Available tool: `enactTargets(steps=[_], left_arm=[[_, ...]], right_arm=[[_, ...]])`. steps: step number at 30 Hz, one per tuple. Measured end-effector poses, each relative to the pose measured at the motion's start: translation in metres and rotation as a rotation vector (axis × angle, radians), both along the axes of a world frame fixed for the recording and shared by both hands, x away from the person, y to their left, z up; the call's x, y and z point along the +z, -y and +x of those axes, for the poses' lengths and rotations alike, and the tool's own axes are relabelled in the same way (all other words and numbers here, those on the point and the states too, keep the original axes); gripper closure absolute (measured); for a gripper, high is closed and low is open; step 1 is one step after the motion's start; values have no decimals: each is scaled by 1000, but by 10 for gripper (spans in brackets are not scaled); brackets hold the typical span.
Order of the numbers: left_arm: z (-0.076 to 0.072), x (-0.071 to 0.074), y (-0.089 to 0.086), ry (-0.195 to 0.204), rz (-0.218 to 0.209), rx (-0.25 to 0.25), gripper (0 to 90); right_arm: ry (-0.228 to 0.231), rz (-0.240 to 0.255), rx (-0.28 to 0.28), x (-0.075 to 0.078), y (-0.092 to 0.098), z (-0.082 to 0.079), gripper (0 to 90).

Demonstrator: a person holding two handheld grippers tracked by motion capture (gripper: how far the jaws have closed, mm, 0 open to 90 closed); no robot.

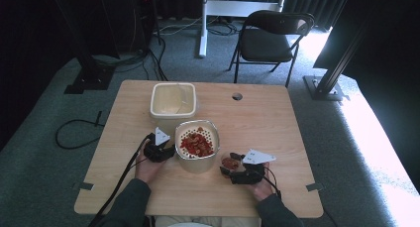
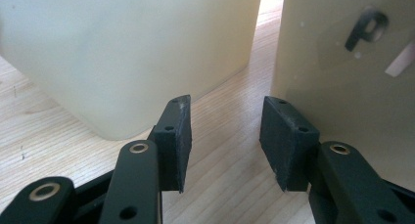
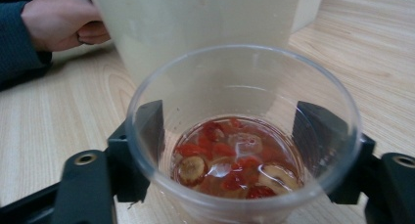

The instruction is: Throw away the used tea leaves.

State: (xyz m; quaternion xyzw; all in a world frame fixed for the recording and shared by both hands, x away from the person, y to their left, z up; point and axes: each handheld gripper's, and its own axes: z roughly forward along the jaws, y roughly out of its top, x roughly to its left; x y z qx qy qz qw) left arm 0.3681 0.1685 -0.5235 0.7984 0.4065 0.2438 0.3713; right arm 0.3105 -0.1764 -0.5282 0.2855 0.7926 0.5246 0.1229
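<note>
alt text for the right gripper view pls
A clear plastic cup holding red and tan fruit slices in liquid sits between the right tongs, on a wooden table. Behind it stands a cream container, with a hand beside it.

My right gripper [image 3: 230,150] holds a clear plastic cup [image 3: 244,87] over a wooden table [image 3: 54,121].

I look down along two black jaws, one on each side of the cup, pressing its wall. In the cup's bottom lie red pieces and pale round slices [image 3: 235,160] in a little liquid. Just behind the cup stands a cream container [image 3: 195,23], close to its far rim. At upper left a hand [image 3: 58,18] in a dark sleeve [image 3: 19,53] rests beside that container.
</note>
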Motion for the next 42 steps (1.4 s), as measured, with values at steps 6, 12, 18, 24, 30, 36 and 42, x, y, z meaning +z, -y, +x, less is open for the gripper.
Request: enactTargets(steps=[6, 12, 18, 24, 30, 36, 42], left_arm=[[0, 0, 6, 1, 3, -13, 558], [-1, -1, 11, -4, -13, -21, 563], [-2, -2, 19, -1, 7, -32, 582], [-2, -2, 30, -3, 3, -54, 583], [-6, -6, 40, -9, -22, -90, 579], [-8, -7, 42, -8, -11, -97, 572], [-10, -6, 43, -5, -2, -96, 582]], right_arm=[[16, -13, -35, 1, 4, -2, 348], [18, 3, -93, 8, 21, -2, 356], [44, 19, -161, 23, 41, -3, 349], [76, 4, -192, 36, 56, -6, 348], [97, 5, -224, 48, 65, -6, 349], [114, 21, -241, 56, 67, -4, 349], [119, 14, -247, 58, 67, -4, 348]])
